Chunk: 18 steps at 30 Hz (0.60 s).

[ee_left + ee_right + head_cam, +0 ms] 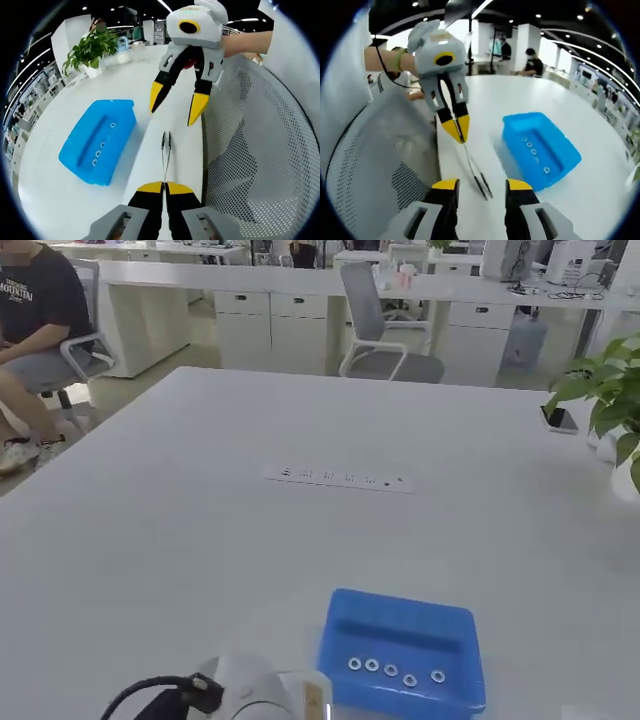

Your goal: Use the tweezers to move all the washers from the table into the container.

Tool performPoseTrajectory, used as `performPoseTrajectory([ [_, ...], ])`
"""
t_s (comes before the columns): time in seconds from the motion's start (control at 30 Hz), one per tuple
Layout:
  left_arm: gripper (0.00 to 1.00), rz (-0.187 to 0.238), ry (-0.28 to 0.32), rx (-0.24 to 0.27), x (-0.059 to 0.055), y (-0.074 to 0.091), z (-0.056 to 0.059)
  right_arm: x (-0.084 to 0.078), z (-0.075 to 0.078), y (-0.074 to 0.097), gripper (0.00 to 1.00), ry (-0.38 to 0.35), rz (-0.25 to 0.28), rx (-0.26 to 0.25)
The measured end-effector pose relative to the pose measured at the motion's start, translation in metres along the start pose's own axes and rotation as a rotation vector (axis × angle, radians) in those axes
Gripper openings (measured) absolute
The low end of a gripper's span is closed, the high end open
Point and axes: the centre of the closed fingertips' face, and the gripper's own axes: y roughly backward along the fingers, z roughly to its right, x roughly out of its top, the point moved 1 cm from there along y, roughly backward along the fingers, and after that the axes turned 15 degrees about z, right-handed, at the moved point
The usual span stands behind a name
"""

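A blue container (pixel 402 625) stands on the white table near its front edge, with several metal washers (pixel 391 670) in a row inside it. In the left gripper view my left gripper (pixel 164 187) is shut on thin metal tweezers (pixel 166 149) that point straight ahead. Facing it, my right gripper (pixel 175 102) hangs open just past the tweezers' tip. The container (pixel 80 150) lies to their left. In the right gripper view my right gripper (pixel 482 185) is open, and the tweezers (pixel 475 172) reach between its jaws from the left gripper (pixel 456 125). The container (pixel 560 160) is at right.
A power strip (pixel 340 478) lies mid-table, a phone (pixel 558 420) and a potted plant (pixel 610 390) at the right edge. A mesh chair back (pixel 260 150) is close behind the grippers. A gripper's white body (pixel 255 690) shows at the head view's bottom. A person sits far left.
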Motion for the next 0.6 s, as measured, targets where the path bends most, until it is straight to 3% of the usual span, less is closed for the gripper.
performPoseTrajectory([
  [0.07, 0.0, -0.022, 0.001, -0.014, -0.002, -0.003, -0.002, 0.004, 0.009, 0.01, 0.35, -0.016, 0.03, -0.057],
  [0.13, 0.0, -0.035, 0.014, -0.025, -0.003, -0.006, -0.004, 0.003, 0.017, 0.021, 0.37, -0.021, 0.025, -0.113],
  [0.17, 0.0, -0.046, 0.032, -0.027, -0.005, -0.007, -0.005, 0.005, 0.024, 0.029, 0.37, -0.025, 0.04, -0.162],
  [0.2, 0.0, -0.049, 0.032, -0.029, -0.005, -0.008, -0.005, 0.006, 0.025, 0.032, 0.38, -0.026, 0.047, -0.172],
  [0.37, 0.0, -0.137, -0.013, -0.059, -0.01, -0.014, -0.005, 0.018, 0.045, 0.062, 0.39, -0.118, 0.165, -0.313],
  [0.6, 0.0, -0.197, -0.031, -0.068, -0.014, -0.019, -0.008, 0.027, 0.056, 0.086, 0.41, -0.192, 0.282, -0.414],
])
